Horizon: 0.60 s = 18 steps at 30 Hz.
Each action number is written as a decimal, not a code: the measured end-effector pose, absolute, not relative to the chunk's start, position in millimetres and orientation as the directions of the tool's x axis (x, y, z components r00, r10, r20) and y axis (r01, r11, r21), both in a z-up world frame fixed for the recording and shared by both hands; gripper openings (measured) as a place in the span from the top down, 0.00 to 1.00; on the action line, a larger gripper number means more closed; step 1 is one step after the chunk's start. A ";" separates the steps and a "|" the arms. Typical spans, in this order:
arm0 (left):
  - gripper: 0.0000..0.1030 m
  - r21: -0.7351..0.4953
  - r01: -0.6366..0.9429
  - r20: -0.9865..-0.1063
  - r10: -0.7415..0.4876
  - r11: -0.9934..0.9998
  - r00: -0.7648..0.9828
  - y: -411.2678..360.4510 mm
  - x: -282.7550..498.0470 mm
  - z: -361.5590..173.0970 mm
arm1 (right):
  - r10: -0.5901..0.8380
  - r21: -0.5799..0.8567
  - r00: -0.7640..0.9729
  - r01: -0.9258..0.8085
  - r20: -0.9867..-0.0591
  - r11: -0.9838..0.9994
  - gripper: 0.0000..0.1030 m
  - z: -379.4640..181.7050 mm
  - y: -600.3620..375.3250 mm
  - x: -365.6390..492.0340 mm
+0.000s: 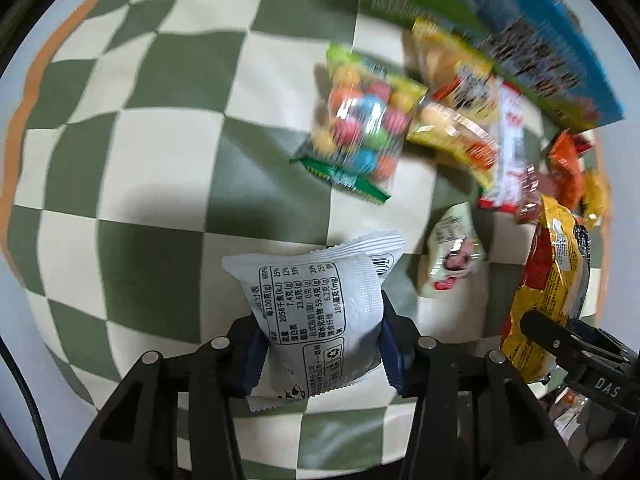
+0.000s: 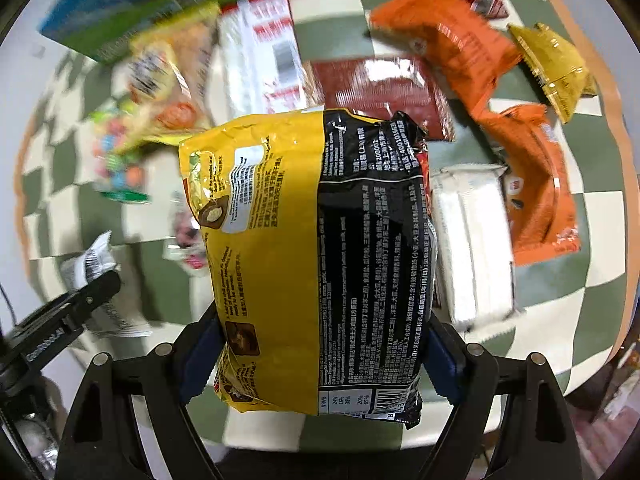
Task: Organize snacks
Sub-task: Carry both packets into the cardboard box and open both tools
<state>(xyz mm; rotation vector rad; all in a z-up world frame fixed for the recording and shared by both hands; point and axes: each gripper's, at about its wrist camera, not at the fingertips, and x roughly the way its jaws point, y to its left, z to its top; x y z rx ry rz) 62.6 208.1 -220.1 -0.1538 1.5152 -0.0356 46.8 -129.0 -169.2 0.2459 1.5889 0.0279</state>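
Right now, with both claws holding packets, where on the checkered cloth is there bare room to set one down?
The checkered cloth is bare left of the candy bag, above the grey packet in the left claw. It is crowded around the orange packets, the white packet and the red packet beyond the yellow-and-black bag.

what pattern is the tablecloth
Green and cream checks, on the tablecloth; the left wrist view shows it best.

Green-and-cream checked cloth (image 1: 160, 128); white packet (image 1: 316, 312); yellow-and-black bag (image 2: 312, 260).
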 end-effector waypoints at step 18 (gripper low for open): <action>0.56 -0.324 -0.021 -0.908 -0.305 0.946 0.287 116.9 292.9 -64.8 | 0.318 0.331 0.264 0.005 -0.911 0.944 0.14 17.6 -186.5 233.8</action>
